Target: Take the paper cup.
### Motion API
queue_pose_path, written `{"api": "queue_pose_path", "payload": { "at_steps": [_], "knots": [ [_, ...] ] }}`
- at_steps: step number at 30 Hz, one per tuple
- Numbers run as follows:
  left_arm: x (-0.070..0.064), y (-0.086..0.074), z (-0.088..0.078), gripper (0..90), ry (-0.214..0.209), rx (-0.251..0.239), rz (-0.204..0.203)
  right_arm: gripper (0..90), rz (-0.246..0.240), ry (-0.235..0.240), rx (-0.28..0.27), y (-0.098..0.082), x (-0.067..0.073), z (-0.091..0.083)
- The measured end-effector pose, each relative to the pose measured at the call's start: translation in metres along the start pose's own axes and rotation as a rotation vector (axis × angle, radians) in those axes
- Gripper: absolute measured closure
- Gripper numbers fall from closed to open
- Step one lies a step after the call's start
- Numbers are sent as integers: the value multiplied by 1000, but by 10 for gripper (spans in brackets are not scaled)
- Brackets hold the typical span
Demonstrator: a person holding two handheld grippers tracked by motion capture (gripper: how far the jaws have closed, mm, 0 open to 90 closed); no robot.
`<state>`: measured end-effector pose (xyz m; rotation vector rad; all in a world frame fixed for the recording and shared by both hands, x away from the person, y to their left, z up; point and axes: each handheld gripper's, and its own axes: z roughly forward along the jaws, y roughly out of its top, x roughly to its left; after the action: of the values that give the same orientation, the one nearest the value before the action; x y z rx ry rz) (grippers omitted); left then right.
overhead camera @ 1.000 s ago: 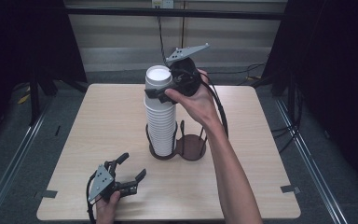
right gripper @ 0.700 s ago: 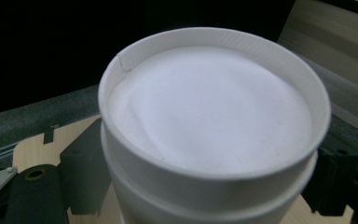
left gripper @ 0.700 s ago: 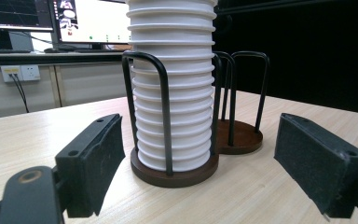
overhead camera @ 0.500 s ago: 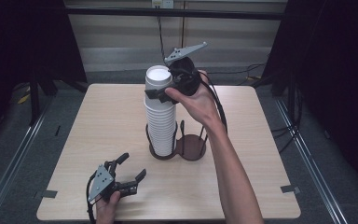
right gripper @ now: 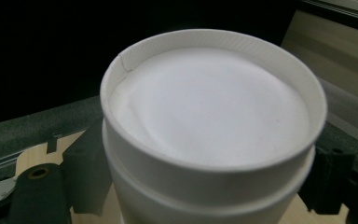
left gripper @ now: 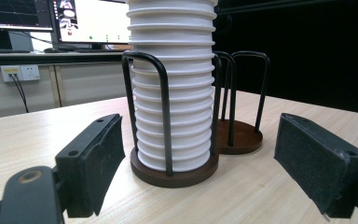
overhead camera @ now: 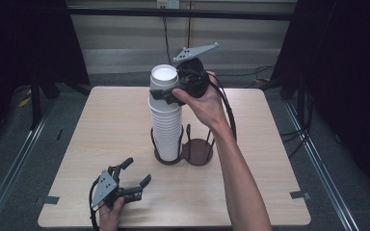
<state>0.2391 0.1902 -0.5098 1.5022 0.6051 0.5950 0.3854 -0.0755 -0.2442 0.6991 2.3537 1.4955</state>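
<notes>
Dark room w/ black curtains both sides, grey floor, metal rails along it; a light wood table (overhead camera: 101, 125) sits mid-frame in the high view. In the left gripper view, monitors (left gripper: 91, 21) and a wall socket (left gripper: 21, 72) show behind the table at approx 11 o'clock.

At table centre stands a dark brown two-bay cup holder (overhead camera: 197, 151) w/ black wire uprights. Its bay at 9 o'clock carries a tall stack of white paper cups (overhead camera: 166, 127), upside down, ribbed rims showing one above the other; the bay at 3 o'clock has only its round base.

Right gripper (overhead camera: 166, 91) is up at the top of the stack, approx 12 o'clock from the holder, held in the right hand (overhead camera: 204, 103), grey plate on top, cable looping down along the forearm. Its jaws sit either side of the topmost cup (right gripper: 214, 126), pads against the wall just under the upturned bottom, i.e. clamped on it. That cup is seated on the stack.

Left gripper (overhead camera: 132, 175) is low at approx 7 o'clock, near the table's front edge, held by the left hand (overhead camera: 108, 211). Jaws wide apart, nothing between them, pointed at the holder's base and well short of it.
</notes>
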Motion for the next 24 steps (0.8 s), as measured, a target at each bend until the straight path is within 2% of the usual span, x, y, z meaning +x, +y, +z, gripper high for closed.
{"api": "queue_pose_path", "payload": {
  "at_steps": [3, 6, 15, 20, 24],
  "knots": [
    [0, 0, 0, 156, -5, -1, -10, 191, 4, 3, -35, 1, 0, -3],
    [0, 0, 0, 156, -1, 0, 0, 193, 12, 11, -51, 1, -1, -6],
    [0, 0, 0, 156, -4, -1, -8, 195, 6, 8, -104, 3, 1, -10],
    [0, 0, 0, 156, -1, 0, -1, 196, 2, 4, -161, 7, 3, -18],
    [-1, 0, 0, 156, -5, -2, -10, 196, -4, 4, -168, 11, 5, -20]
  ]
}}
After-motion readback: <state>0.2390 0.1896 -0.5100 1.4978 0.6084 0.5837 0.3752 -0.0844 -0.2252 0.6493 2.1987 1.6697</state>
